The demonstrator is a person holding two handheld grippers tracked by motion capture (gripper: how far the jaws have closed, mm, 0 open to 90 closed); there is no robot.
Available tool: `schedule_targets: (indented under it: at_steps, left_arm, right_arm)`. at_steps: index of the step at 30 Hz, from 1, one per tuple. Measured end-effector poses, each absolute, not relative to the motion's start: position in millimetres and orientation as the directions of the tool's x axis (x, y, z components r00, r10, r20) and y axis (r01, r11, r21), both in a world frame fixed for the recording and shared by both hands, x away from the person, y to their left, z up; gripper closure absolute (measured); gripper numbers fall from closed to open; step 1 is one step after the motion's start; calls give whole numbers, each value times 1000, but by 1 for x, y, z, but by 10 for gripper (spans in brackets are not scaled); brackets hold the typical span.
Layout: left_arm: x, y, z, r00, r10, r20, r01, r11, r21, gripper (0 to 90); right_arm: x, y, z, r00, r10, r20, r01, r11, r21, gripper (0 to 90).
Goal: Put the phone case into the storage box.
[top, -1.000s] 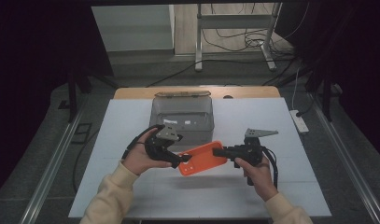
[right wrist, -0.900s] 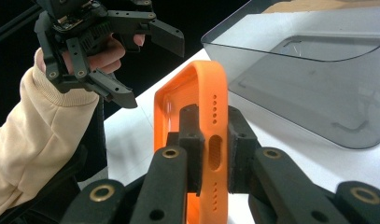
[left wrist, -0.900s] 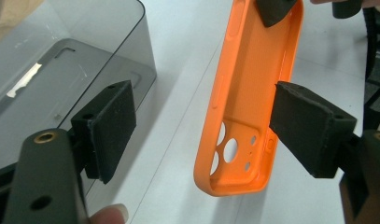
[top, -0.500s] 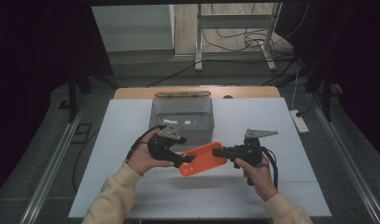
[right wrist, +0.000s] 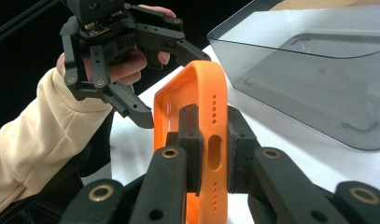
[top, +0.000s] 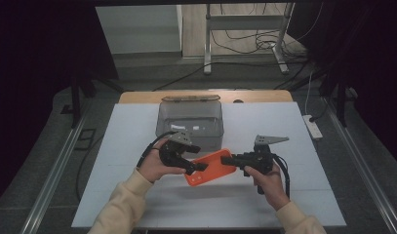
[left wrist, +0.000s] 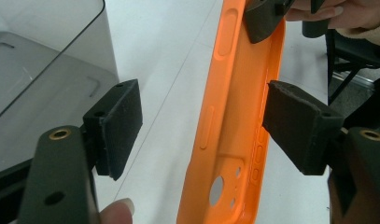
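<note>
Phone case (top: 209, 167), orange, is held above the worktop (top: 303, 195) middle, just before the clear bin (top: 190, 124). One end is clamped by the right hand-held gripper (right wrist: 211, 154). Left hand-held gripper (left wrist: 201, 126) jaws, just closing, straddle the other end ungripped; both pads should be squared on the rim before squeezing.

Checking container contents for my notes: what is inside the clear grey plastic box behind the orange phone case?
Nothing loose shows inside the clear grey plastic box; through its walls only its moulded floor is seen. In the high view its near bottom edge is covered by the left gripper and the orange phone case.
</note>
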State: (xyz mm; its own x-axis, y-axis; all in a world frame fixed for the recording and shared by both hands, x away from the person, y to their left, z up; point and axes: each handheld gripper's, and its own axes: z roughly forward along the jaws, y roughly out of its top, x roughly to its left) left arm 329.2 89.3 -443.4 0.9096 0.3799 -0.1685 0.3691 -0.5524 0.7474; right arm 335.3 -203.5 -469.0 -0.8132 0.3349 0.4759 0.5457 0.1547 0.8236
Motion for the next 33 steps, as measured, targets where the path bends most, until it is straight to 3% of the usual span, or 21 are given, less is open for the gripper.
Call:
schedule_targets:
  at_steps: [7,22,29,33]
  left_arm:
    - [332,87,-448,909,364,-203,385,-546,745,313]
    - [333,82,-452,918,315,-243,387,-564,730,670]
    - [334,84,-452,916,281,-287,399,-567,720,775]
    - [334,85,-451,916,272,-295,400,-574,714,790]
  right_arm:
    - [335,-204,-469,-816,329,475,542,151,826,798]
    - [335,-202,-472,-822,318,472,538,163,827,798]
    - [336,-203,-472,-827,317,465,529,157,834,793]
    - [336,-202,-472,-828,314,465,529,161,833,787]
